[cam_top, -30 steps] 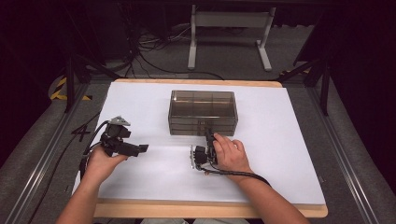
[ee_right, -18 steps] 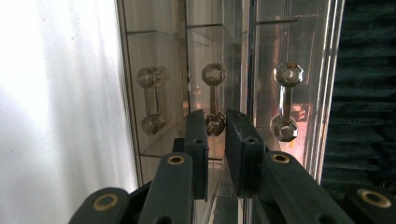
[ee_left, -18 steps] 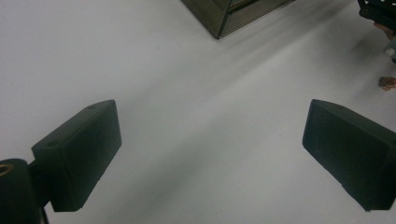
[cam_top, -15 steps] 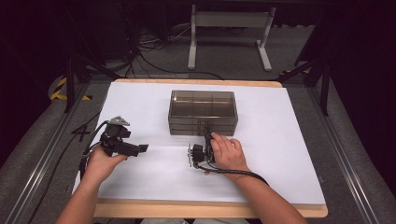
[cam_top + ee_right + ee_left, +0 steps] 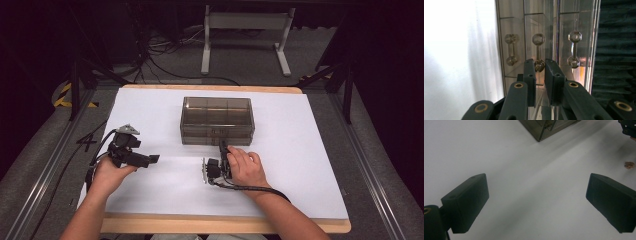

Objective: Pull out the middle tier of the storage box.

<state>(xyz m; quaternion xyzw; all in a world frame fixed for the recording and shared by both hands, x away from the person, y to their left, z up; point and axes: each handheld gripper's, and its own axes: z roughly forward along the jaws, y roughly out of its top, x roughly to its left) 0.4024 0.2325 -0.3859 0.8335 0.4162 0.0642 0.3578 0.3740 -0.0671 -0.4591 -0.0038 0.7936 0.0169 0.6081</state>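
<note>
A smoky see-through drawer box (image 5: pixel 217 120) stands at the middle of the white table (image 5: pixel 310 150). My right gripper (image 5: pixel 223 146) is turned on its side at the box's front face. In the right gripper view its jaws (image 5: pixel 540 61) are closed around the lower knob of the middle drawer handle (image 5: pixel 538 40), with two more handles (image 5: pixel 511 50) on either side. My left gripper (image 5: pixel 154 159) is held off to the left, pointing right, with its jaws wide apart over bare table (image 5: pixel 537 182). A corner of the box (image 5: pixel 546 127) appears ahead of it.
A small brownish speck (image 5: pixel 629 165) lies on the table near the right hand. The right gripper's cable (image 5: pixel 250 188) curls beside the wrist. A white metal stand (image 5: pixel 245 22) and loose cables (image 5: pixel 165 55) are on the floor beyond the table's far edge.
</note>
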